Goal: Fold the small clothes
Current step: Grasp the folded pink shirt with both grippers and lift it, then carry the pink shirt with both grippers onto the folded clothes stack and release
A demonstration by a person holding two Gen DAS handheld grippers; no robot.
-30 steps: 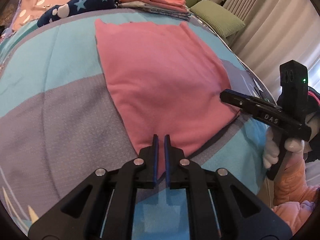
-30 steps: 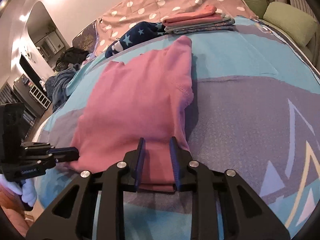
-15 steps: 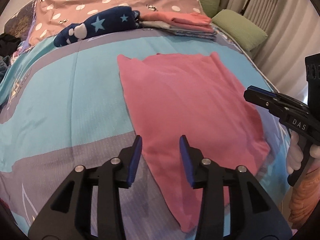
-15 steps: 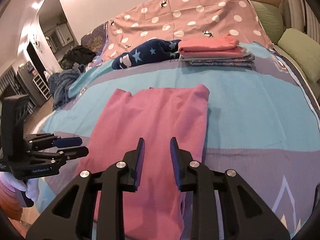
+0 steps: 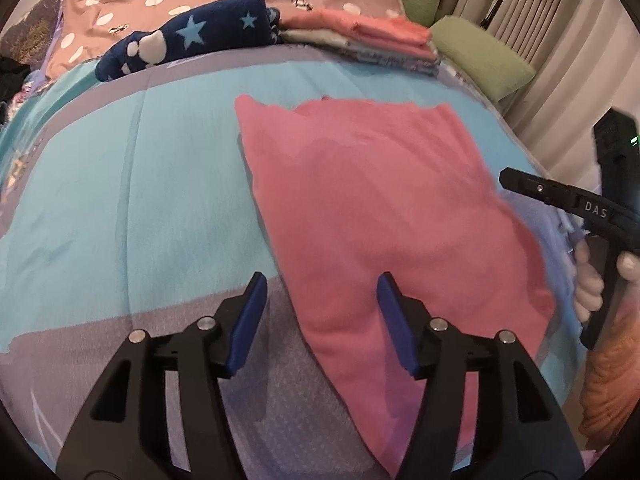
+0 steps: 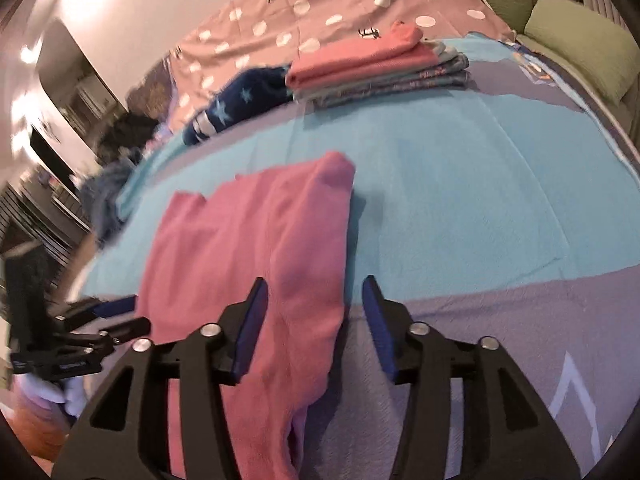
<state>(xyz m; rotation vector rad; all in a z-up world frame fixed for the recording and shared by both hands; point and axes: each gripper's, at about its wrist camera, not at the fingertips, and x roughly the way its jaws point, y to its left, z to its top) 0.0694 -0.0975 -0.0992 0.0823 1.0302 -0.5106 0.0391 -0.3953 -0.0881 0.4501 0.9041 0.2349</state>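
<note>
A pink garment (image 5: 380, 208) lies flat on the bed, folded into a long panel; it also shows in the right wrist view (image 6: 256, 240). My left gripper (image 5: 322, 312) is open and empty above the garment's near left edge. My right gripper (image 6: 314, 314) is open and empty above the garment's near right edge. The right gripper also shows in the left wrist view (image 5: 520, 186) at the far right, and the left gripper in the right wrist view (image 6: 124, 314) at the lower left.
A stack of folded clothes (image 6: 372, 68) and a navy star-print garment (image 5: 188, 40) lie at the head of the teal and grey bedspread (image 5: 120, 200). Green pillows (image 5: 480, 56) and curtains are at the right. A dark pile of clothes (image 6: 112, 168) lies at the left.
Both grippers let go of the pink garment's near edge, opened wide and pulled back and up. The garment now lies flat on the bed.
</note>
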